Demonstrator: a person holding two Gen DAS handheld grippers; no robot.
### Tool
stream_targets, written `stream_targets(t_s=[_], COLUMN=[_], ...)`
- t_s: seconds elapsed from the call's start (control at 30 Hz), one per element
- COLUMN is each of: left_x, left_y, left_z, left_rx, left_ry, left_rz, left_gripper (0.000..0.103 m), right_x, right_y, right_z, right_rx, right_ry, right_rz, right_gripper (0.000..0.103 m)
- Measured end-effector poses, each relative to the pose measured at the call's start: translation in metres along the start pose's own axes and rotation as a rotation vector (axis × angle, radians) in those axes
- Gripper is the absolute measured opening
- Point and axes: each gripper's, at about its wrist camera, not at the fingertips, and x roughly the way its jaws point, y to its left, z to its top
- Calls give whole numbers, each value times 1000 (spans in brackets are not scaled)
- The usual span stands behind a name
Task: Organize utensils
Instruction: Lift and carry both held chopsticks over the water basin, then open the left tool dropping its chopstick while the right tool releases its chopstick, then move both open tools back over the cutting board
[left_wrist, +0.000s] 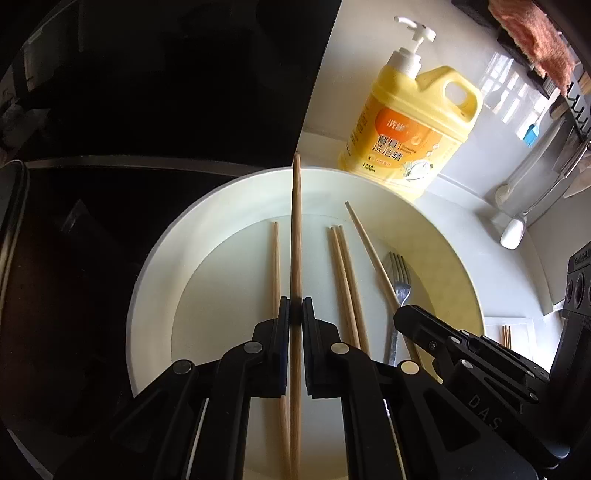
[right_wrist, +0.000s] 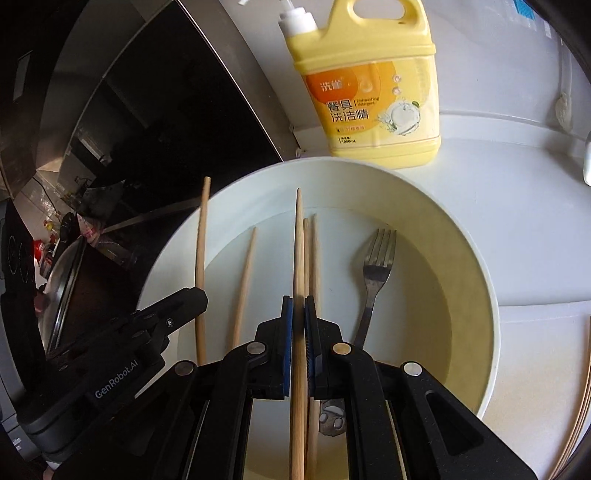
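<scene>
A white basin (left_wrist: 236, 192) (right_wrist: 476, 251) holds several wooden chopsticks and a metal fork (left_wrist: 400, 280) (right_wrist: 376, 273). My left gripper (left_wrist: 295, 314) is shut on a chopstick (left_wrist: 296, 229) and holds it above the basin; it also shows in the right wrist view (right_wrist: 201, 236). My right gripper (right_wrist: 298, 314) is shut on another chopstick (right_wrist: 298, 236), which shows in the left wrist view (left_wrist: 369, 251). A pair of chopsticks (left_wrist: 343, 273) (right_wrist: 314, 251) and a single one (left_wrist: 276, 258) (right_wrist: 245, 280) lie in the basin.
A yellow dish-soap bottle (left_wrist: 410, 122) (right_wrist: 373, 88) stands just behind the basin. A dark glossy appliance (left_wrist: 147, 110) (right_wrist: 147, 110) fills the left. More chopsticks (right_wrist: 580, 402) lie on the white counter at right. A rack with a pink cloth (left_wrist: 532, 40) hangs at upper right.
</scene>
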Motion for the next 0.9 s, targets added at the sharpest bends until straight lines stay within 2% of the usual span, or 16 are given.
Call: stream_targets(t_s=[0.23, 0.27, 0.33, 0.4, 0.53, 0.6, 0.7, 0.9], left_x=[19, 18, 13, 6, -9, -17, -29, -52], left_y=[2, 2, 2, 4, 10, 13, 12, -4], left_z=[-1, -2, -2, -2, -2, -4, -10, -28], left_rx=[36, 40, 46, 43, 30, 20, 2, -8], left_ry=[64, 66, 52, 25, 1, -11, -33, -53], left_rz=[48, 54, 73, 96, 144, 159, 173, 190], left_gripper=[8, 12, 29, 54, 59, 69, 82, 90], right_x=[14, 14, 8, 2, -14, -23, -37, -74], right_y=[2, 2, 2, 1, -3, -6, -7, -23], right_z=[-3, -2, 0, 0, -3, -5, -11, -30], right_rx=[5, 4, -3, -14, -32, -37, -61, -107], right_ry=[55, 48, 28, 13, -20, -36, -64, -115], right_rz=[-43, -44, -55, -66, -90, -93, -91, -77], right_gripper=[7, 9, 10, 10, 11, 21, 26, 39])
